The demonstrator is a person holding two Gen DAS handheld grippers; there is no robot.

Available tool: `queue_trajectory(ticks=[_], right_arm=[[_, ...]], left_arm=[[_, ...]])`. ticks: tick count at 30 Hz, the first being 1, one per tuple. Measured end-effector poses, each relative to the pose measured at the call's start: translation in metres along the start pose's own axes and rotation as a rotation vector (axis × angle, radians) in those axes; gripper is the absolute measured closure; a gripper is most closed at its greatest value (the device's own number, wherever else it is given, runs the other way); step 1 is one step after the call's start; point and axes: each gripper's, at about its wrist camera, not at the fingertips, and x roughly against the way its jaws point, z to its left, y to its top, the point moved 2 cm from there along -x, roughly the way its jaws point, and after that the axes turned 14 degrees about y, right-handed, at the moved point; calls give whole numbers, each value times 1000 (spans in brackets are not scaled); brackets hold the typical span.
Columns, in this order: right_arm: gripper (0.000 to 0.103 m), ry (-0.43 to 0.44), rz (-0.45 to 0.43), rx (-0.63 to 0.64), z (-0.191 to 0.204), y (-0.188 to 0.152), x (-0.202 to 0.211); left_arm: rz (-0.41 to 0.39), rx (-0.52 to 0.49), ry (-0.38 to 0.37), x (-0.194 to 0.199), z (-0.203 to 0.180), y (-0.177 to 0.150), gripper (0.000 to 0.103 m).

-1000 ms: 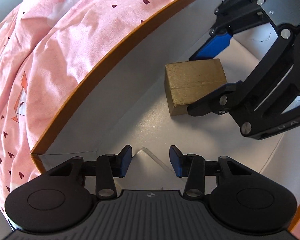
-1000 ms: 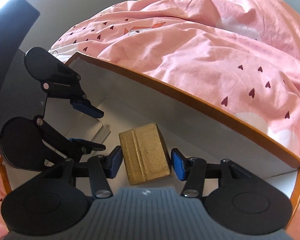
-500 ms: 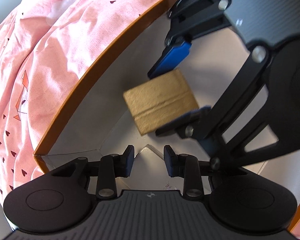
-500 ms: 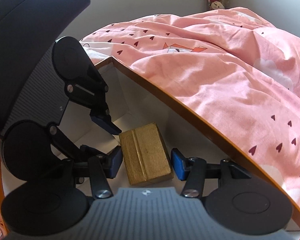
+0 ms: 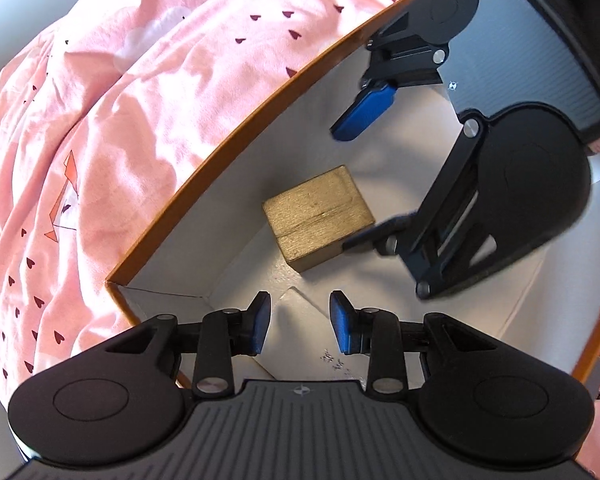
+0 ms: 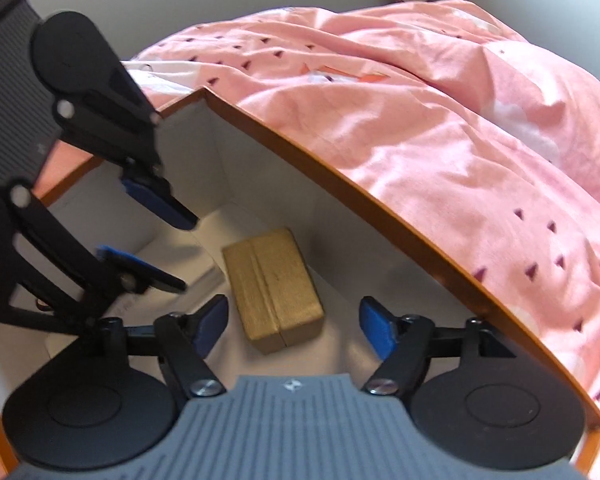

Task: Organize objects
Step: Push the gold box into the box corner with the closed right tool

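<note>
**Gold block lies loose on box floor between spreading right fingers**

Blue pads of the right gripper [image 6: 294,326] stand wide and are opening further, one at 9 o'clock and one at 3 o'clock of the gold block [image 6: 274,290], with clear floor showing on both sides, so neither pad touches it. The block lies flat on the white floor of the box [image 6: 380,216], long side pointing toward 12 o'clock, a groove running along its top face. Seen from the left wrist, the same block [image 5: 318,218] sits close to the box's long wall, and the lower finger [image 5: 374,238] of the right gripper reaches in from 3 o'clock to just beside its edge; whether it touches cannot be told.

The left gripper [image 5: 300,322] hangs over the near corner of the box [image 5: 236,128], at 6 o'clock from the block and apart from it. Its fingers are drawn fairly near each other with a narrow gap left, and nothing is between them but bare floor.

Around the box, whose rim is orange, a pink duvet [image 5: 120,120] printed with small dark hearts spreads from 9 to 12 o'clock. In the right wrist view the duvet [image 6: 440,120] fills 12 to 3 o'clock.
</note>
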Motion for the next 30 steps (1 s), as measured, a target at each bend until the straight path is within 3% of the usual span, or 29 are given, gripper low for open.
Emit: queue_trajectory(ticks=[3,5,8,14,22,30], right_arm=[[31,-16,38,-54,-5,-7,1],[51,10,43,-80,-7,-10,0],[68,18,29,-52,-3,-10,-4],[91,15,16,56,9,-3,-18],[101,83,-27,108,23,12,-34],[103,95,-37,93,31,18,-36]], left_arm=[[6,5,-25,2,1,-2,64],[12,6,-24,1,1,-3,64],[24,12,-21,-2,2,-4,66],[26,30,-25,-5,5,-3,66],[17,39,-29,-1,1,-6,66],[-4,74,-31,2,4,-5,67]])
